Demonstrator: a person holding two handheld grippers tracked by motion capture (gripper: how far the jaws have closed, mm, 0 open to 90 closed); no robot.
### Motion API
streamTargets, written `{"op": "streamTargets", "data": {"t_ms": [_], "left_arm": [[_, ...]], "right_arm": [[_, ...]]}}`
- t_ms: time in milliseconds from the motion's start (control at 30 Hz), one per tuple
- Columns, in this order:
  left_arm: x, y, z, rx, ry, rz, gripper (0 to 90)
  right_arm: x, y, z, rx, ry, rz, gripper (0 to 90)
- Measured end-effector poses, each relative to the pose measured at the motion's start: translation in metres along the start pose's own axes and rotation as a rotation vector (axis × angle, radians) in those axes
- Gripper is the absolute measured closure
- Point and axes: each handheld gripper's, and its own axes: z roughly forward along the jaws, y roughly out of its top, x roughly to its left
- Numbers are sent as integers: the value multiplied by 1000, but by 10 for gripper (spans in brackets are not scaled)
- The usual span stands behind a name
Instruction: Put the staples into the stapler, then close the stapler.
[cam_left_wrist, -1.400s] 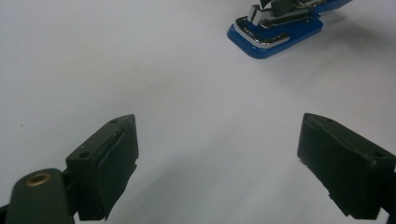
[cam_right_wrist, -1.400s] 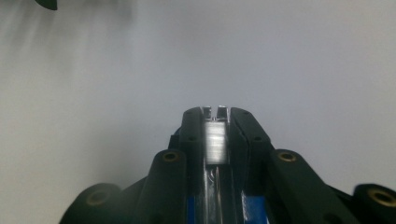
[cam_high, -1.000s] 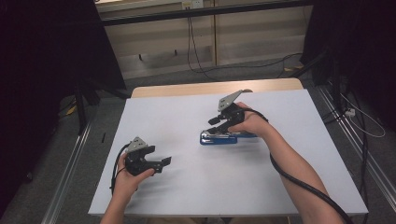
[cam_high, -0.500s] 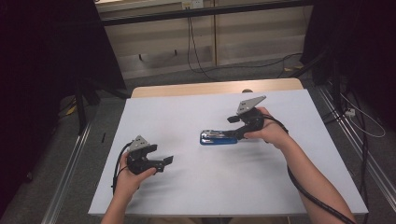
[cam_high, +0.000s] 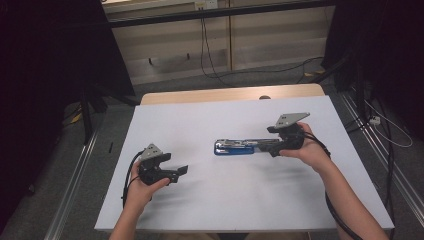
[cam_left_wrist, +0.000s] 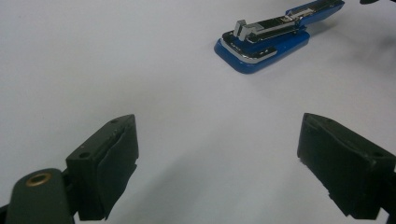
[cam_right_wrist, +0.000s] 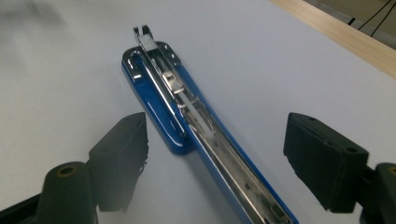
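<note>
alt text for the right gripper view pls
A blue stapler, swung open so its metal staple channel shows, lies flat on a white table and runs between the right gripper's two black jaws. The jaws have just been opening and stand apart, clear of it.

Blue stapler (cam_high: 239, 147) with a bright metal staple channel, swung fully open. Lies flat and lengthwise across the table's middle, base end at 9 o'clock, opened arm (cam_right_wrist: 233, 163) stretching toward 3 o'clock.
</note>
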Motion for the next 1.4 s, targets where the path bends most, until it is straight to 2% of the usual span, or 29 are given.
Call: {"op": "streamTargets", "data": {"t_ms": [100,233,433,533,700,800,933,1000,1067,1133,1167,1300,1400], "left_arm": [[0,1,1,-6,-9,-1,128],[-1,3,4,-8,-16,-4,127],[-3,5,10,3,-20,-1,128],[-5,6,11,-9,-36,-18,127],[-10,7,12,0,-13,8,128],[-11,9,13,-17,-1,-1,131],[-13,14,20,-19,-4,-16,142],[-15,18,24,-26,-6,-18,166],[-16,22,29,-31,11,-16,196],[-17,26,33,-36,2,-25,226],[-19,28,36,-36,-6,-29,250],[-24,34,45,-28,-35,-28,374],[-29,35,51,-21,-40,-7,481]], "right_arm": [[3,-6,-4,21,-27,0,187],[5,-14,-10,6,-32,13,177],[5,-24,-18,0,-68,29,167],[5,-27,-20,-7,-69,50,164],[6,-31,-22,1,-82,50,164],[8,-32,-25,0,-93,53,176],[10,-38,-31,-5,-115,87,251],[9,-41,-34,7,-140,88,289],[6,-45,-37,7,-170,101,377],[3,-48,-41,-4,-187,136,457],[1,-50,-42,-9,-200,158,493],[-3,-55,-46,-14,-234,190,651],[-5,-59,-45,-16,-225,207,695]]}}
